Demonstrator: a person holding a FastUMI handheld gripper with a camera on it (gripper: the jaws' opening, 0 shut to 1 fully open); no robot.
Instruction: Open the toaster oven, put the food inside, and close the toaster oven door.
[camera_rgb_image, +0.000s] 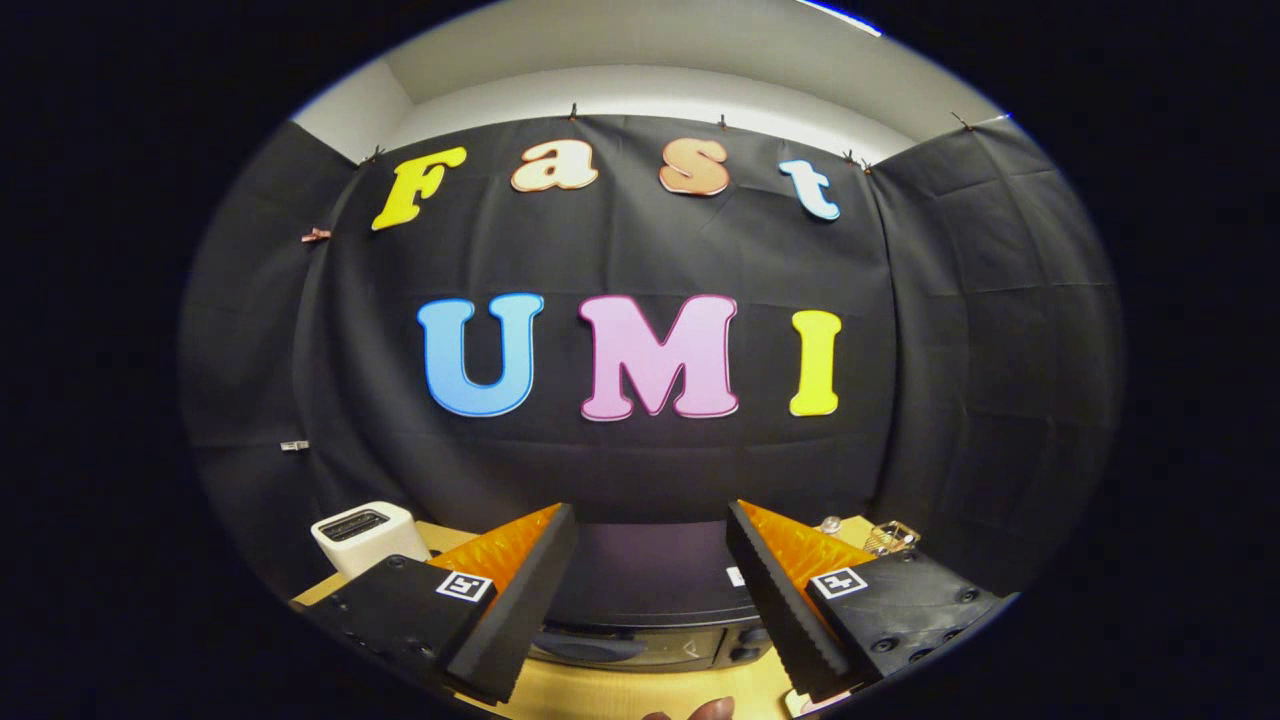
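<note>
The toaster oven sits on the bench at the lower centre of the frame, just beyond the gripper, whose jaws stand wide apart with the oven showing between them and nothing held. A toaster stands on the bench at lower left, left of the oven. A small wire object lies at lower right, right of the oven. The booth wall rises behind everything. A fingertip shows at the bottom centre, before the oven.
</note>
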